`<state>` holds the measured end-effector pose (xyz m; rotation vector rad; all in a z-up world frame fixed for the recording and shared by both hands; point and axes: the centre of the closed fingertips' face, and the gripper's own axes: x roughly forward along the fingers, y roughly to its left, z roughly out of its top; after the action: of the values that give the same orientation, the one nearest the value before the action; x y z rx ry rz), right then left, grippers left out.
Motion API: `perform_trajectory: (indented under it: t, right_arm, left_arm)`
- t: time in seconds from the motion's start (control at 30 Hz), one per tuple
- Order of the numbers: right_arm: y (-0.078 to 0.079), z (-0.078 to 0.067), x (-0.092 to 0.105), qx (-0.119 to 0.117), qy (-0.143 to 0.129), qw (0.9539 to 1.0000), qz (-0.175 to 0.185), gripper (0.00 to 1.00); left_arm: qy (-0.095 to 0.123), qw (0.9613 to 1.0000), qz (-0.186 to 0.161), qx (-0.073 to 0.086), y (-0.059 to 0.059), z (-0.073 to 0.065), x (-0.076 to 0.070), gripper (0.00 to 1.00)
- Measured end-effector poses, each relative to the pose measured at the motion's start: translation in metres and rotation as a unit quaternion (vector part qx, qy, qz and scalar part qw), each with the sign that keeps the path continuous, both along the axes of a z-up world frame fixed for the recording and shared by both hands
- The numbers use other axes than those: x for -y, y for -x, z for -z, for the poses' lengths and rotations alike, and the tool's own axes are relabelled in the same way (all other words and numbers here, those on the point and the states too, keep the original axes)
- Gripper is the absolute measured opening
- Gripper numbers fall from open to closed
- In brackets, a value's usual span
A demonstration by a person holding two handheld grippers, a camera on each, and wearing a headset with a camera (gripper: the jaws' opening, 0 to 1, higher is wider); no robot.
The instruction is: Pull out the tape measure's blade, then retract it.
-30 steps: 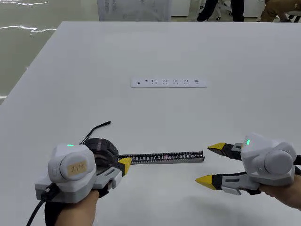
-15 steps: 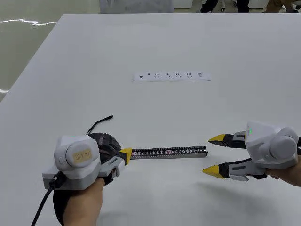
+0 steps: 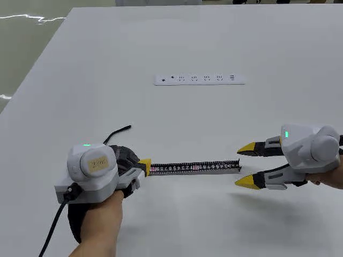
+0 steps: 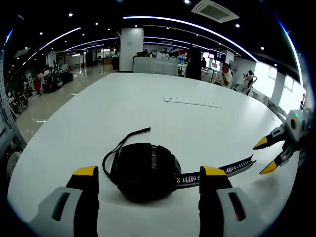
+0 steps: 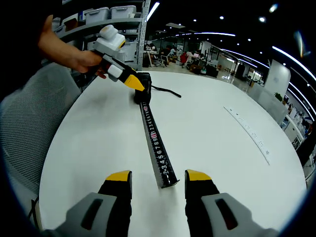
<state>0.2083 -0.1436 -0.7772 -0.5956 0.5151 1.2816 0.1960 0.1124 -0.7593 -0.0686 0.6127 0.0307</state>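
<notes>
Lying extended along the tabletop [image 3: 214, 43], the blade [image 3: 195, 167] has barely changed — right tool [image 3: 246, 165] still gapes empty at its tip; left tool [image 4: 149, 173], open, straddles the case [image 4: 140, 165]; retraction remains.

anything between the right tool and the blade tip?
Nothing visible. The right tool is open, and the blade tip lies flat on the table right at the mouth of its jaws, roughly centred between them. Only bare tabletop separates them.
</notes>
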Motion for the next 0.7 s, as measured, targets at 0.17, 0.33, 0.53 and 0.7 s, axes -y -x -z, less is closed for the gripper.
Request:
perform_trajectory:
  t: [0.17,0.33,0.53,0.7]
  right_arm:
    - [-0.005,0.006,0.002,-0.003,0.012,0.9997,-0.019,0.4]
    - [-0.007,0.007,0.0,-0.006,0.015,0.9993,-0.033,0.36]
    - [-0.009,0.016,0.001,-0.015,0.019,0.9983,-0.053,0.32]
    - [-0.009,0.02,0.001,-0.021,0.02,0.9972,-0.069,0.29]
  left_arm:
    - [0.003,1.0,-0.006,-0.002,-0.004,0.005,-0.004,0.8]
    - [0.0,0.9999,-0.01,-0.003,-0.003,0.005,-0.005,0.8]
    - [0.001,0.9999,-0.013,-0.004,-0.009,0.008,-0.004,0.79]
    - [0.003,0.9998,-0.016,-0.006,-0.009,0.007,-0.006,0.78]
